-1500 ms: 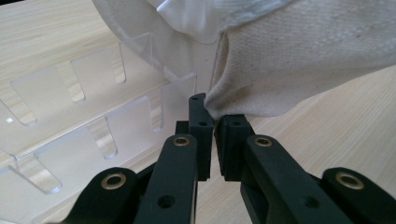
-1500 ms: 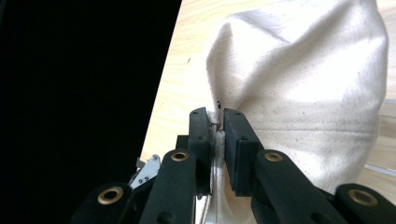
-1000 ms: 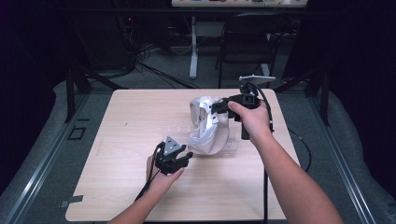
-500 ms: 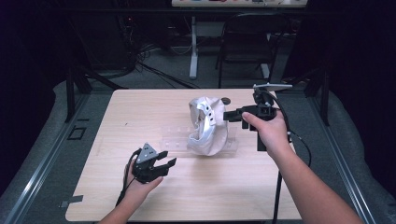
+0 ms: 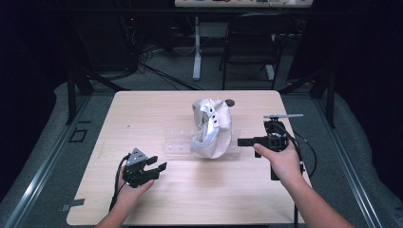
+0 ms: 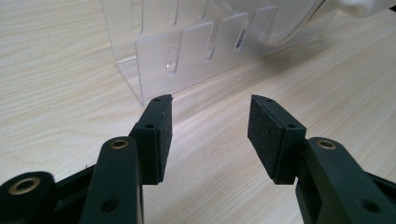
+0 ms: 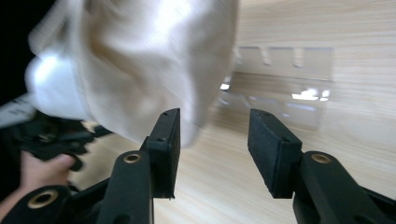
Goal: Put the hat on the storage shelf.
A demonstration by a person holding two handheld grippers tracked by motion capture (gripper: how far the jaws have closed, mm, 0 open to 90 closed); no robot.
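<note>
Both grippers are backing off, jaws just opening and empty: left gripper at seven o'clock, right gripper at three o'clock of the white cloth, which is draping the clear rack at table centre; release looks done, so next is probably regrasping or retreating

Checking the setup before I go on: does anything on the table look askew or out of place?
The white cloth hangs bunched and lopsided on the clear rack, covering its right end only. A small dark object sits behind it on the table; too small to identify. Nothing looks spilled or damaged.
</note>
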